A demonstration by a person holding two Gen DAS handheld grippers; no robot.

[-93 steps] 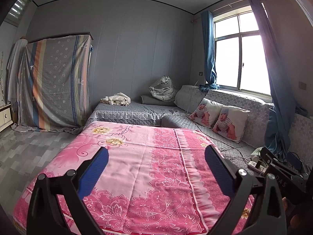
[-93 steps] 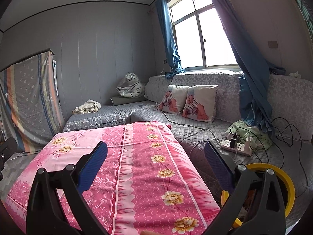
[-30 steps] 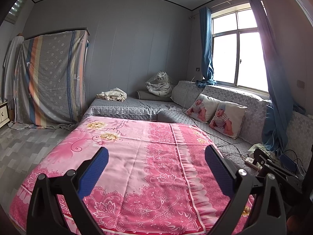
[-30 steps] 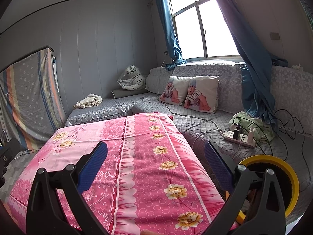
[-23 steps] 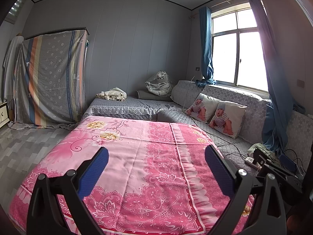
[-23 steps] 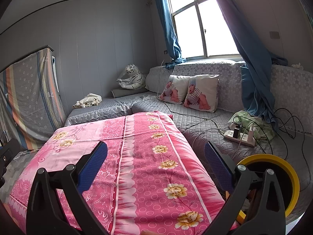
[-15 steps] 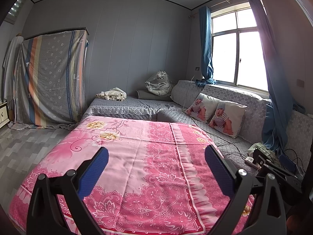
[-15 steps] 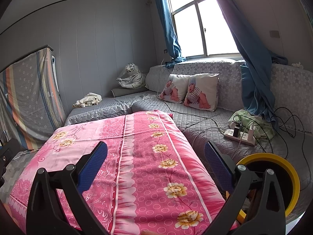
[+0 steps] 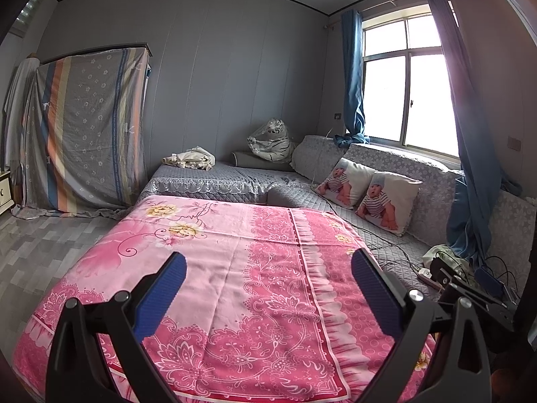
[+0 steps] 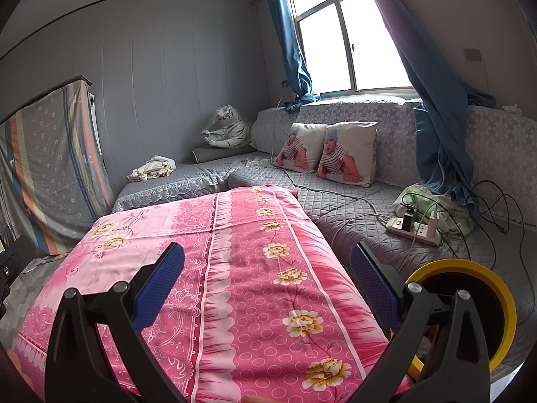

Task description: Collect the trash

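Observation:
My left gripper (image 9: 268, 268) is open and empty, held above the near end of a table draped in a pink floral cloth (image 9: 235, 268). My right gripper (image 10: 266, 262) is also open and empty above the same pink cloth (image 10: 251, 268). A yellow-rimmed round bin (image 10: 470, 305) stands low at the right of the table in the right wrist view. No loose trash shows on the cloth in either view.
A grey quilted sofa (image 9: 218, 178) wraps the back and right walls, with two baby-print pillows (image 10: 329, 154), a bagged tiger toy (image 9: 272, 141) and a crumpled cloth (image 9: 189, 159). A power strip (image 10: 412, 228) with cables lies on the right seat. A striped sheet (image 9: 84, 127) covers furniture at left.
Both views shifted slightly over three seconds; the room sits a little lower and farther left. Both grippers stayed open and empty.

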